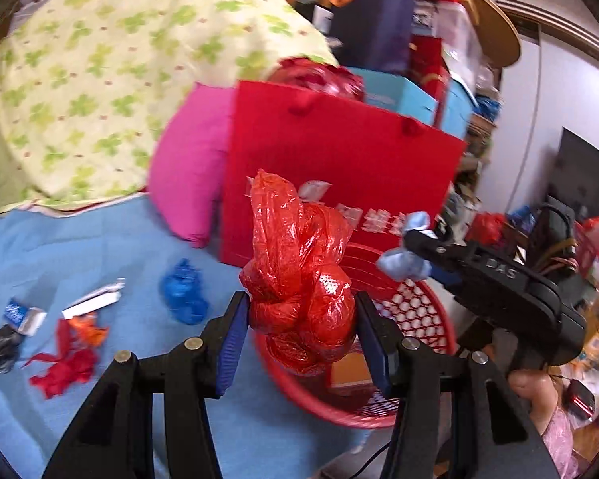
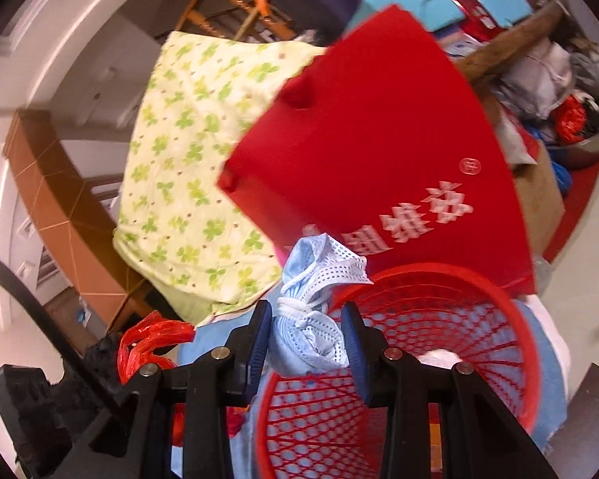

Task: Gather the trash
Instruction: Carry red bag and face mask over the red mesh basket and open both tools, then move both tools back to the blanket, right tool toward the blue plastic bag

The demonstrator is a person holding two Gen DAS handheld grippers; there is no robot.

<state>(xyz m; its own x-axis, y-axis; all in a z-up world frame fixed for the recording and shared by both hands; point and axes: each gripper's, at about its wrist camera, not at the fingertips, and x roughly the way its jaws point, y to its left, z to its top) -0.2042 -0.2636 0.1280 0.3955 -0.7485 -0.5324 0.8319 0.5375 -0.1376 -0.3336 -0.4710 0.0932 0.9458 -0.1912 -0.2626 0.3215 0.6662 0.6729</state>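
Observation:
My left gripper [image 1: 301,315] is shut on a crumpled red plastic bag [image 1: 299,271] and holds it over the near rim of the red mesh basket [image 1: 419,319]. My right gripper [image 2: 305,335] is shut on a crumpled light blue face mask [image 2: 315,311] above the basket's left rim [image 2: 439,271]. In the left wrist view the right gripper [image 1: 411,255] comes in from the right with the mask [image 1: 403,263] over the basket. The red bag also shows at the lower left of the right wrist view [image 2: 147,339].
On the blue sheet [image 1: 60,247] lie a blue scrap [image 1: 183,295], a white wrapper [image 1: 96,299], red and orange scraps [image 1: 68,355], a blue-white packet [image 1: 24,315] and a black scrap [image 1: 0,347]. A red paper bag [image 1: 339,159], pink pillow [image 1: 191,167] and clover quilt [image 1: 119,60] stand behind.

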